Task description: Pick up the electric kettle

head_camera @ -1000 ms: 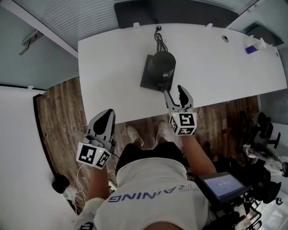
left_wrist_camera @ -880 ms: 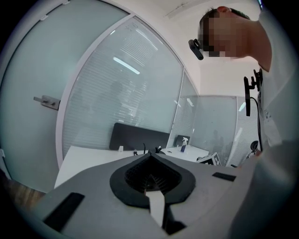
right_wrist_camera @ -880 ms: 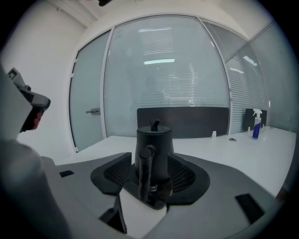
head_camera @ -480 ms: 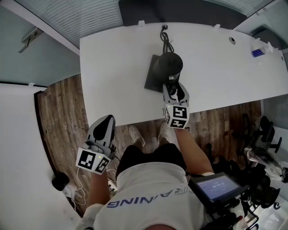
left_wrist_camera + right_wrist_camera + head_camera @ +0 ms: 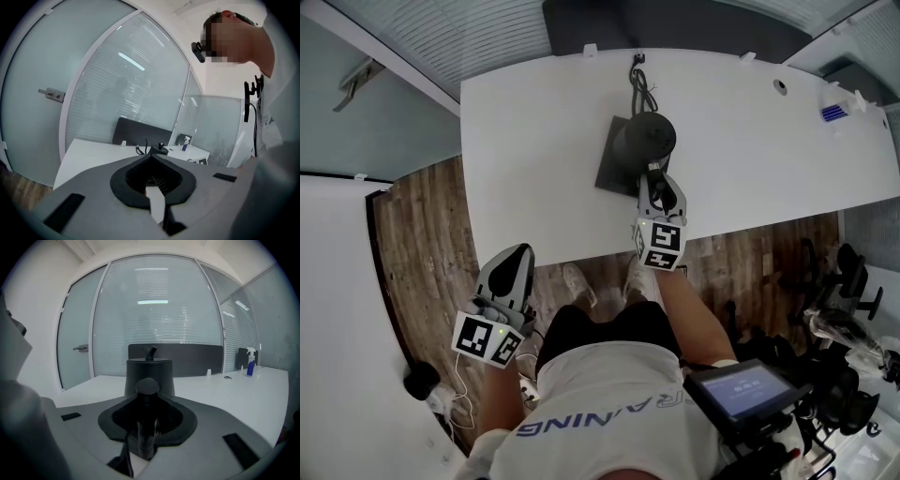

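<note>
While the right gripper (image 5: pixel 661 185) is up at the table (image 5: pixel 534 141), what's it actually got hold of? Can't quite tell from the head view. (benchrat)

It's on the kettle (image 5: pixel 644 139), mate. The right gripper view makes it obvious. The black handle (image 5: pixel 146 391) stands upright between the jaws and they're squeezed in on it from both sides, with the kettle body straight behind. (solderjoe)

ok cool. And whereabouts on the table is the kettle? (benchrat)

Roughly mid-table, nearer the front edge than the back. It's sitting upright on a dark square mat (image 5: pixel 609 178), with the lid knob (image 5: pixel 150 352) on top. A black cord (image 5: pixel 639 89) runs from it to the table's back edge. (solderjoe)

What about the left gripper (image 5: pixel 518 258)? (benchrat)

That one's off the table altogether, out in front of the table's front-left corner, over the wooden floor (image 5: pixel 422 234). Its own view shows the jaws pressed together with nothing in them, pointing across the table top. Oh, and there's a blue spray bottle (image 5: pixel 250 363) at the table's far right end, well apart from the kettle. (solderjoe)
</note>
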Available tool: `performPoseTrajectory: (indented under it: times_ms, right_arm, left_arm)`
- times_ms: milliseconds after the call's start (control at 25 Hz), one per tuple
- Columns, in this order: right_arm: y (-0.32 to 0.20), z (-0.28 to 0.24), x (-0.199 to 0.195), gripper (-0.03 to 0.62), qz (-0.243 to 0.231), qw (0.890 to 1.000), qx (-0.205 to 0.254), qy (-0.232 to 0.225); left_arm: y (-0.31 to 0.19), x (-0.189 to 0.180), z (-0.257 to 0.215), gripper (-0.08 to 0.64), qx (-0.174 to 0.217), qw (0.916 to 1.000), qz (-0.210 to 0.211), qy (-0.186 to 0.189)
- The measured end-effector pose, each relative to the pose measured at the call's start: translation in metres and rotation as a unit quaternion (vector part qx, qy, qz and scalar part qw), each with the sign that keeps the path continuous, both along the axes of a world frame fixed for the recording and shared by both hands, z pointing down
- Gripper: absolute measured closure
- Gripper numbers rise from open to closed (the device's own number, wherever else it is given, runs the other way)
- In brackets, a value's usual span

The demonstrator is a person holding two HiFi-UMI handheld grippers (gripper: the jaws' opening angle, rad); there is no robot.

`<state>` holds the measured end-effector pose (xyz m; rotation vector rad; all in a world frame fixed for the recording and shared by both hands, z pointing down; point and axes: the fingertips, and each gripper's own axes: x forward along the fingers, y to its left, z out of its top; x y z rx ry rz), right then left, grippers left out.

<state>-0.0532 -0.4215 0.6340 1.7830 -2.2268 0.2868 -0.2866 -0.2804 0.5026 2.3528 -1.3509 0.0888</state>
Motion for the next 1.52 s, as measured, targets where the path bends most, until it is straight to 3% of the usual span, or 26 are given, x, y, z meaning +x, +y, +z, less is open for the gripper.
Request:
performPoseTrajectory:
  times_ms: [520, 800, 1120, 1520]
  right_arm:
    - [-0.003, -0.004, 0.009, 0.512, -0.042, 0.998, 0.024, -0.027]
    - [-0.009, -0.016, 0.002, 0.514, -0.058, 0.997, 0.047, -0.002]
    - [-0.019, -0.054, -0.012, 0.529, -0.092, 0.991, 0.095, 0.002]
    - [-0.007, -0.097, -0.003, 0.531, -0.111, 0.987, 0.118, -0.023]
  left_arm:
    - [0.004, 0.005, 0.004, 0.548, -0.007, 0.9999, 0.002, 0.007]
    - [0.001, 0.000, 0.006, 0.548, -0.011, 0.9999, -0.006, 0.008]
    - [-0.001, 0.002, 0.003, 0.548, -0.008, 0.9997, -0.015, 0.015]
    - [0.000, 0.013, -0.014, 0.548, 0.009, 0.9998, -0.019, 0.009]
